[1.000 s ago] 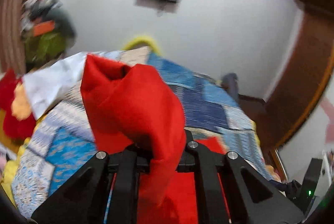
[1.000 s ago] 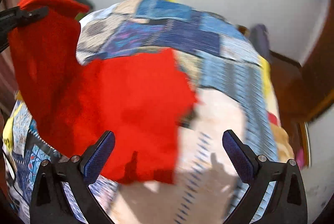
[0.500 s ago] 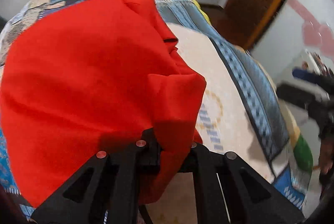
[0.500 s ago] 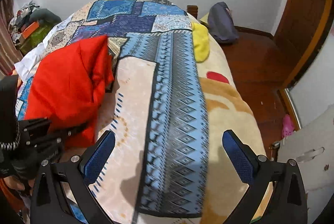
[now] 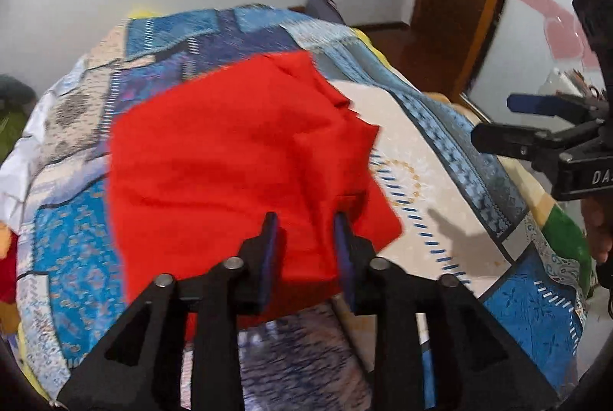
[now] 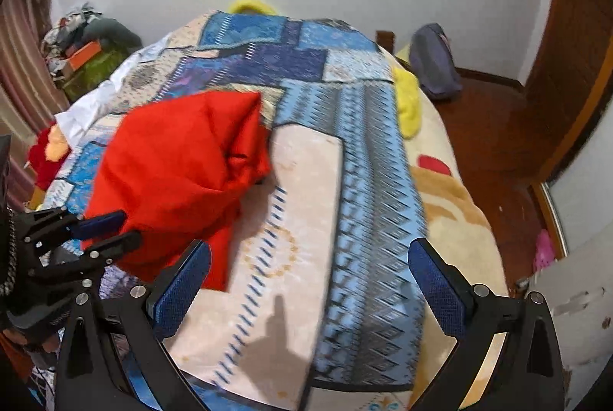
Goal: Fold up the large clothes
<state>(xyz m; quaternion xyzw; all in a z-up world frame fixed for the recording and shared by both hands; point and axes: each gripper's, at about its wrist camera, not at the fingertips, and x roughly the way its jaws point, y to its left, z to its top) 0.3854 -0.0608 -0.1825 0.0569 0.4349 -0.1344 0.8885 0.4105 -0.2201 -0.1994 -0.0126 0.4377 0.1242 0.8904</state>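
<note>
Opening over the near edge of the red garment (image 5: 237, 158), the left gripper (image 5: 304, 238) has cloth between its parting jaws. That garment lies bunched on the patchwork bedspread (image 6: 345, 181), left of the right gripper (image 6: 306, 280), which hangs wide and empty.

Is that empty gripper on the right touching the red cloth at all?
Apart. In the right wrist view the right gripper stands wide open with only patterned bedspread between its pads; the red cloth lies left of it, with no contact visible.
</note>
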